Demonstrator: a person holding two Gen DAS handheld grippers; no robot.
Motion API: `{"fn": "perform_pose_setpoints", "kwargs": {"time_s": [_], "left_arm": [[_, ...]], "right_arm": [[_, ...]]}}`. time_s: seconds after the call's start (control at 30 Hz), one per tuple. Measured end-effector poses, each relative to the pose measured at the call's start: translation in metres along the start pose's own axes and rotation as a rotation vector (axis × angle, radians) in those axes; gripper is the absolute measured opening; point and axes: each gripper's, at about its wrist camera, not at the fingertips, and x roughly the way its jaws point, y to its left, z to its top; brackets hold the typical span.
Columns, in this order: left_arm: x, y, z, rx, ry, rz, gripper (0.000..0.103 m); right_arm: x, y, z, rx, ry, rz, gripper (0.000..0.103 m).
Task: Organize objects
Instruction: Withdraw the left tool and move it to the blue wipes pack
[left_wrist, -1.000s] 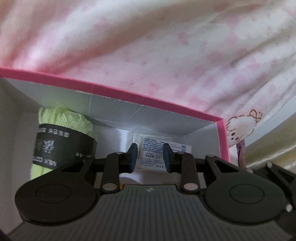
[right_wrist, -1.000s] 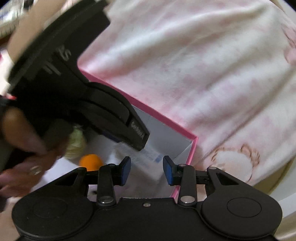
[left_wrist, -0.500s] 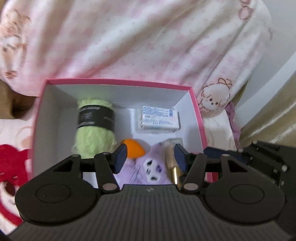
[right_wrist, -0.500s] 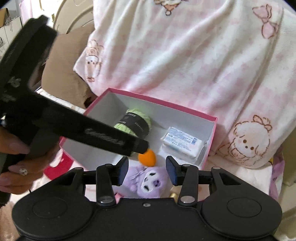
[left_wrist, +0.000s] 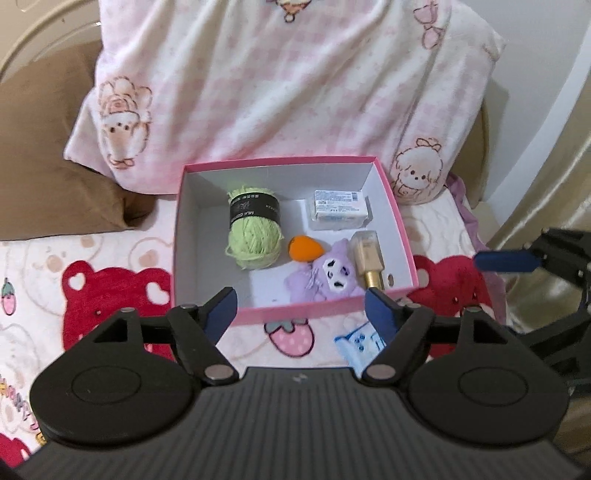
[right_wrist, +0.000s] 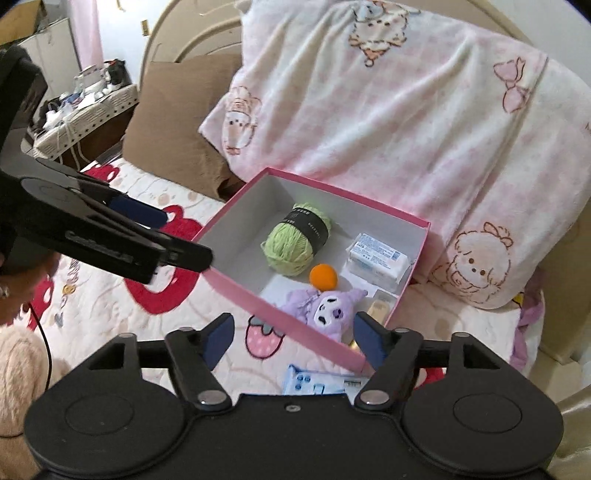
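We count 5 things already in the pink box (left_wrist: 402, 236): green yarn (left_wrist: 254, 232), a white packet (left_wrist: 340, 209), an orange ball (left_wrist: 304, 249), a purple plush (left_wrist: 328, 275) and a gold bottle (left_wrist: 367, 256). 1 blue packet (right_wrist: 317, 382) lies just outside its near wall, apparently left to do. Our left gripper (left_wrist: 301, 308) and right gripper (right_wrist: 291, 338) both gape wide, holding nothing.

5 items (mixed) in pink box (left_wrist: 402, 236)
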Motion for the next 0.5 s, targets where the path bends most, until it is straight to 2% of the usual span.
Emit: {"fn": "perform_pose_setpoints", "kwargs": {"time_s": [0.13, 0.23, 0.3, 0.4, 0.5], "left_arm": [[-0.022, -0.004, -0.018, 0.001, -0.010, 0.007, 0.079], [-0.030, -0.008, -0.034, -0.016, -0.017, 0.055, 0.079], [-0.029, -0.010, -0.044, -0.032, 0.001, 0.054, 0.079], [-0.018, -0.014, -0.061, -0.065, 0.048, 0.004, 0.079], [-0.002, -0.023, -0.078, -0.076, 0.068, 0.003, 0.079]], "right_arm": [[-0.017, 0.002, -0.013, -0.019, 0.014, 0.008, 0.078], [-0.025, 0.001, -0.025, -0.018, 0.024, 0.020, 0.084], [-0.027, -0.001, -0.033, -0.014, 0.036, 0.030, 0.084], [-0.025, -0.005, -0.047, -0.008, 0.054, 0.046, 0.084], [-0.019, -0.010, -0.062, 0.002, 0.071, 0.061, 0.084]]}}
